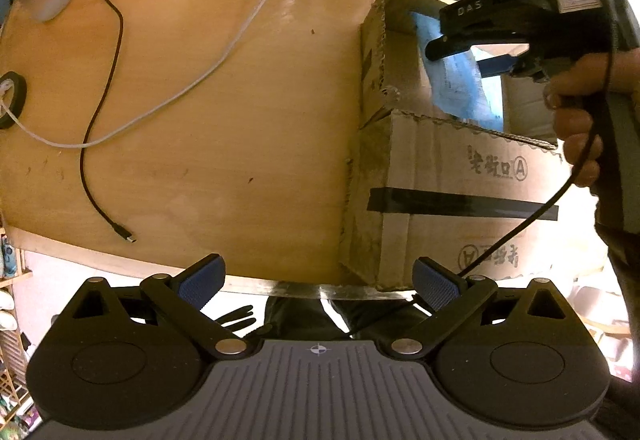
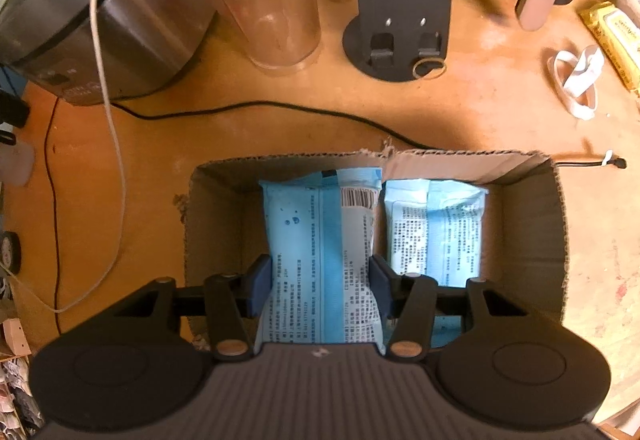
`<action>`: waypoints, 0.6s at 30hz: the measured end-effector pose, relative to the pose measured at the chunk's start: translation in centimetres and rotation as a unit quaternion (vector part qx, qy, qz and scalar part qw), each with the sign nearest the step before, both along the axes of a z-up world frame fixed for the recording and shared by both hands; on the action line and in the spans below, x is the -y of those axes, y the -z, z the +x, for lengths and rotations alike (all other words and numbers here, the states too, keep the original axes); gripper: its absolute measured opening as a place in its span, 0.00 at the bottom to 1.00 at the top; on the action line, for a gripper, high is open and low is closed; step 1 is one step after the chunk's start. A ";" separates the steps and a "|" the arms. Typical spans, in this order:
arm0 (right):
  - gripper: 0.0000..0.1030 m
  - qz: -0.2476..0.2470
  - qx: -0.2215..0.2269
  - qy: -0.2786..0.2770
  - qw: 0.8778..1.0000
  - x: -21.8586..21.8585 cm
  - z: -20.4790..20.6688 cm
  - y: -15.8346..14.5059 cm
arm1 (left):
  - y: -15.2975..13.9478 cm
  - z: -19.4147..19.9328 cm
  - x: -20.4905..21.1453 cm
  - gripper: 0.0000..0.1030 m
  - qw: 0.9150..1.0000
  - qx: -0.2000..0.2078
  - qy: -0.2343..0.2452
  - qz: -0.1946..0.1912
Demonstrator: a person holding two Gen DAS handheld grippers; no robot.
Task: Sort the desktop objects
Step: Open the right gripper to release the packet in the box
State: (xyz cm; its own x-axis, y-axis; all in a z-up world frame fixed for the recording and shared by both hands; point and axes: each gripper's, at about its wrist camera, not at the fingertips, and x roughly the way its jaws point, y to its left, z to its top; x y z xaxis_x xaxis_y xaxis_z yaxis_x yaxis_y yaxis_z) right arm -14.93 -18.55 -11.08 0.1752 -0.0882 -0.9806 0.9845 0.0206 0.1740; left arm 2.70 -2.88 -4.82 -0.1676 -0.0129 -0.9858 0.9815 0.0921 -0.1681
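Left gripper (image 1: pixel 318 282): spread wide, empty, above the table (image 1: pixel 240 100) edge beside the cardboard box (image 1: pixel 460 176); right gripper (image 2: pixel 320 286): clamped on a blue packet (image 2: pixel 320 240) over the box, second packet (image 2: pixel 436 228) inside.

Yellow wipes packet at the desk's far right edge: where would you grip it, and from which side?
Across its narrow width, from above. The yellow packet lies flat and long on the desk, partly cut off by the frame; the right gripper first has to let go of the blue pack.
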 end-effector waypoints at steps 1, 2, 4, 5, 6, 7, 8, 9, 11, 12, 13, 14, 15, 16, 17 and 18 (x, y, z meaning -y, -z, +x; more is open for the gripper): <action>0.47 0.002 0.000 -0.001 1.000 0.0 0.2 0.3 | 0.0 0.0 0.0 1.00 1.000 0.000 0.000 0.000; 0.47 0.004 -0.001 -0.004 1.000 0.0 0.4 0.7 | 0.0 0.0 0.0 1.00 1.000 0.001 0.001 0.001; 0.48 0.007 -0.005 -0.007 1.000 -0.1 0.7 1.4 | 0.0 0.0 -0.1 1.00 1.000 0.001 0.002 0.001; 0.49 0.008 -0.008 -0.010 1.000 -0.1 1.0 1.8 | 0.0 0.0 -0.1 1.00 1.000 0.001 0.003 0.001; 0.50 0.010 -0.011 -0.013 1.000 -0.1 1.3 2.2 | 0.0 0.0 -0.2 1.00 1.000 0.001 0.004 0.002; 0.59 0.011 -0.014 -0.015 1.000 0.0 1.4 2.5 | 0.0 0.0 -0.2 1.00 1.000 0.002 0.004 0.002; 0.73 0.010 -0.019 -0.013 1.000 0.0 1.6 2.8 | 0.1 0.0 -0.2 1.00 1.000 0.002 0.004 0.002; 0.82 0.009 -0.018 -0.014 1.000 -0.1 1.7 2.9 | 0.1 0.0 -0.2 1.00 1.000 0.002 0.004 0.003; 0.85 0.003 -0.016 -0.015 1.000 -0.1 1.8 2.8 | 0.0 0.0 -0.3 1.00 1.000 0.003 0.003 0.003; 0.90 0.000 -0.016 -0.016 1.000 -0.2 1.8 2.6 | 0.1 0.0 -0.4 1.00 1.000 0.003 0.002 0.003; 0.93 -0.004 -0.017 -0.017 1.000 -0.2 1.9 2.5 | 0.0 0.0 -0.4 1.00 1.000 0.004 0.002 0.004; 0.99 -0.007 -0.019 -0.018 1.000 -0.3 1.9 2.4 | 0.0 -0.1 -0.4 1.00 1.000 0.004 0.002 0.004; 1.00 -0.010 -0.021 -0.018 1.000 -0.3 1.9 2.2 | 0.0 -0.1 -0.4 1.00 1.000 0.004 0.002 0.003; 1.00 -0.011 -0.022 -0.019 1.000 -0.4 1.9 2.1 | 0.0 -0.2 -0.5 1.00 1.000 0.004 0.003 0.003; 1.00 -0.012 -0.022 -0.020 0.999 -0.4 1.9 1.9 | -0.1 -0.2 -0.5 1.00 1.000 0.004 0.003 0.003; 1.00 -0.012 -0.022 -0.021 0.999 -0.4 1.9 1.7 | -0.1 -0.3 -0.5 1.00 1.000 0.004 0.004 0.002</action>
